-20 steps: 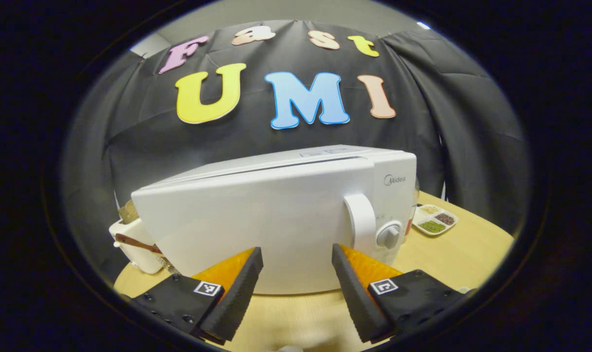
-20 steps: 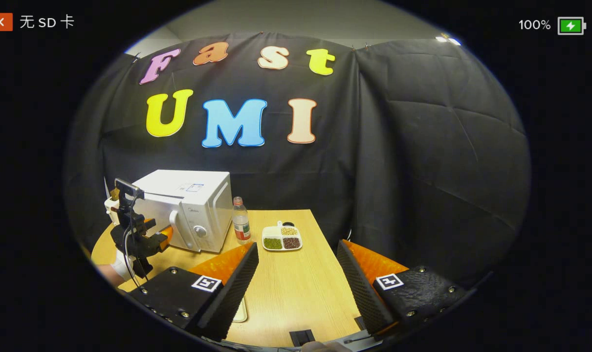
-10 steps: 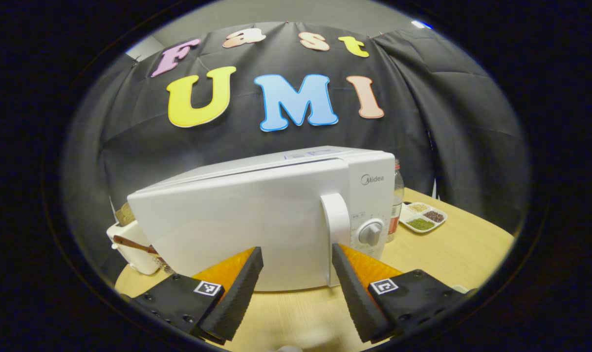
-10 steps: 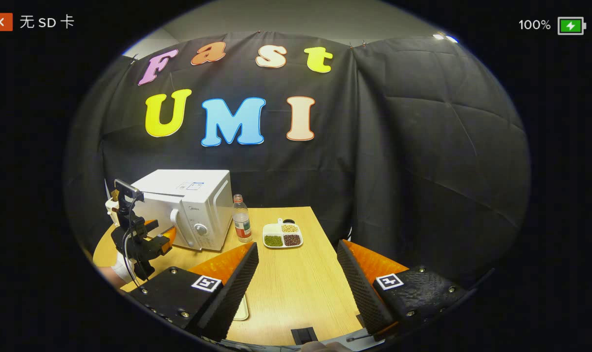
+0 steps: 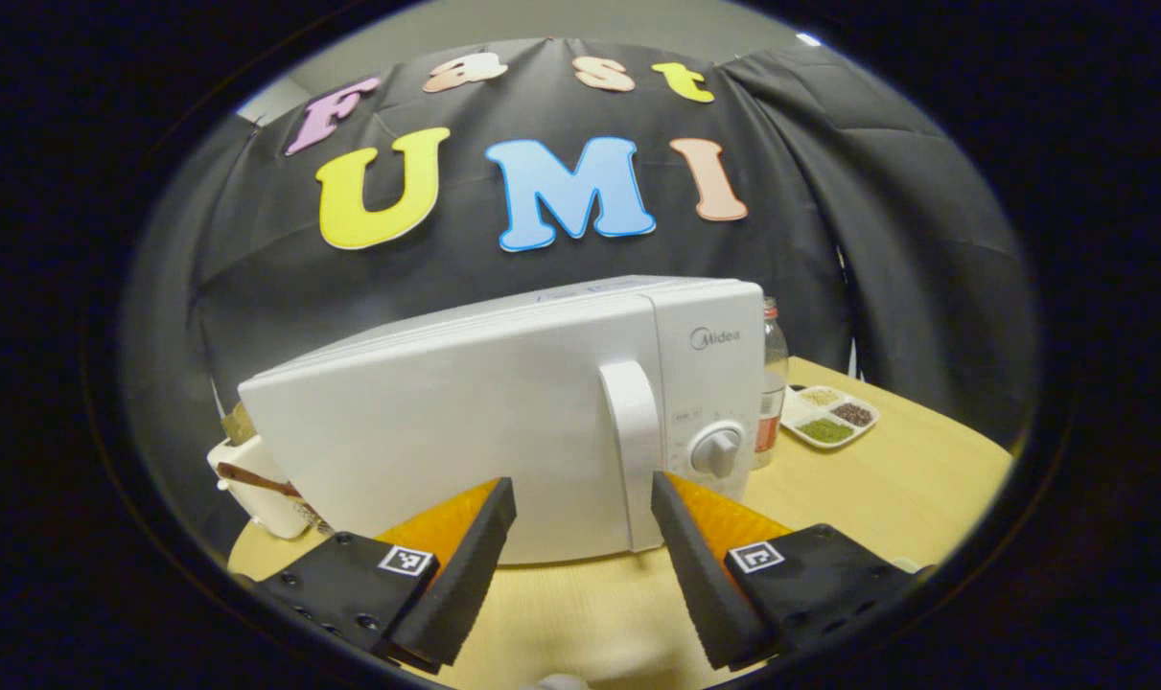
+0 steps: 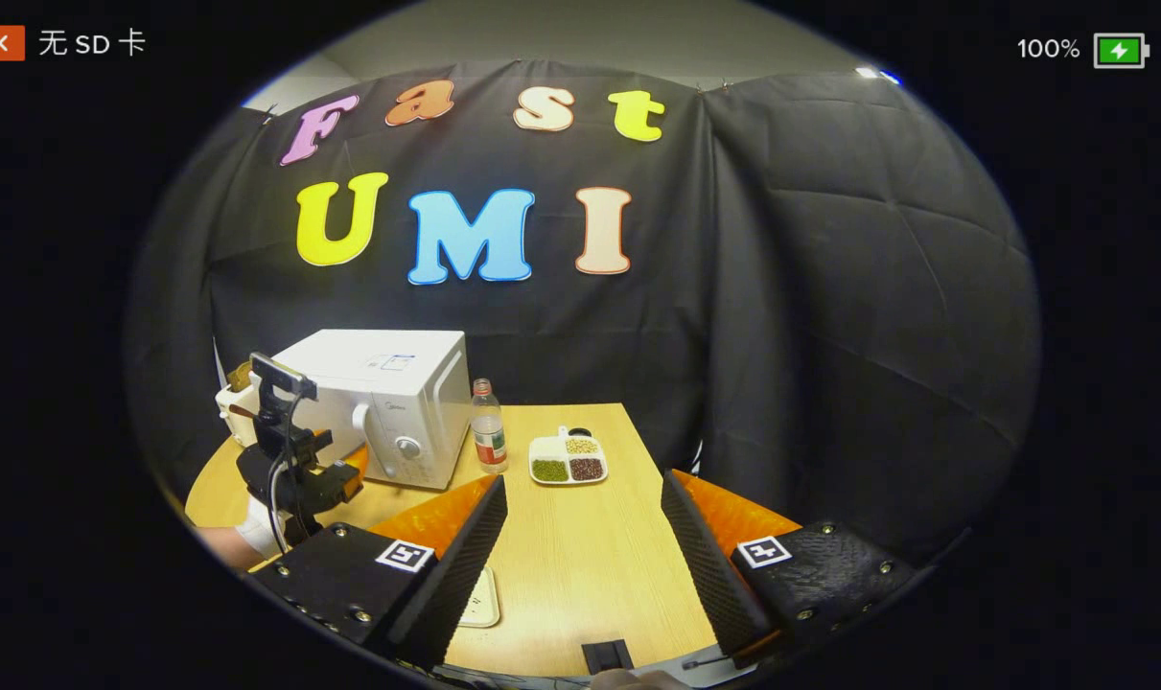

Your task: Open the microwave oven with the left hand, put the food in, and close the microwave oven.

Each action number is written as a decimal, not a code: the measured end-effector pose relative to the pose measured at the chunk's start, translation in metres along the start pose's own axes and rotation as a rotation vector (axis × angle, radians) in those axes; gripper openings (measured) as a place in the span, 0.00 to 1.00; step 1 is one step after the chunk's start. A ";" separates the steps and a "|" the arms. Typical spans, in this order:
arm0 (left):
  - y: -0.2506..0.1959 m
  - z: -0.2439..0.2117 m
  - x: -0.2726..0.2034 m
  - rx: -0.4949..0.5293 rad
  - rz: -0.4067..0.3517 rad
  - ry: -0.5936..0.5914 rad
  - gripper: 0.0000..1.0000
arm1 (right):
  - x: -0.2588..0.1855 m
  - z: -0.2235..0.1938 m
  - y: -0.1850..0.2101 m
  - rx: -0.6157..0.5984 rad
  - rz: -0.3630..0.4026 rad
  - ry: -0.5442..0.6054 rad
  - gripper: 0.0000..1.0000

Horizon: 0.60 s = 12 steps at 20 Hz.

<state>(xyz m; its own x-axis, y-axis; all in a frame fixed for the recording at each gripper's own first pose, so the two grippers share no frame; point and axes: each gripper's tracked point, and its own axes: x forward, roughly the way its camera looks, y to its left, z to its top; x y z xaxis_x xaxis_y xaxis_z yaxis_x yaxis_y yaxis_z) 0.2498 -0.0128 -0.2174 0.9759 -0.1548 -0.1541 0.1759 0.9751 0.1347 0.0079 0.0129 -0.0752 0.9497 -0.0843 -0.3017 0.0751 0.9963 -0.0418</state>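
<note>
A: Where is the microwave [image 5: 503,422]?

B: On the wooden worktop [image 6: 580,556], at the back left. It is a smooth white box with its door shut.

A: Why is the left gripper [image 5: 580,537] so close?

B: I think it wants the tall rounded handle [image 5: 628,431]. Its fingers are spread apart and hold nothing.

A: And the right gripper [image 6: 585,537]?

B: It waits far back, fingers spread too. A divided dish [image 6: 568,459] of beans sits near a bottle [image 6: 488,439].

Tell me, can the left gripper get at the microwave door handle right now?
Probably yes. The left gripper is open, facing the microwave, and nothing stands between its fingers and the door handle, which sits just ahead.
</note>
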 end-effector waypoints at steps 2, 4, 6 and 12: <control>-0.005 0.005 -0.022 -0.004 -0.013 -0.012 1.00 | -0.001 0.008 0.006 -0.002 0.019 -0.022 0.99; 0.002 0.020 -0.053 -0.040 0.001 -0.022 0.95 | -0.001 0.018 0.014 0.013 0.048 -0.043 0.99; 0.014 0.042 -0.090 -0.074 0.024 -0.046 0.98 | -0.002 0.029 0.023 0.011 0.080 -0.073 0.99; 0.067 0.124 -0.214 -0.141 0.124 -0.168 0.97 | -0.014 0.070 0.055 -0.008 0.190 -0.162 0.99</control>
<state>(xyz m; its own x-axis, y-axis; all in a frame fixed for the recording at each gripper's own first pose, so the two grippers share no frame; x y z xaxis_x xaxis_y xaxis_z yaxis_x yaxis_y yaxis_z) 0.0691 0.0662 -0.0540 0.9987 -0.0456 0.0212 0.0456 0.9990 0.0030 0.0199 0.0703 -0.0066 0.9830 0.1093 -0.1479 -0.1115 0.9937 -0.0067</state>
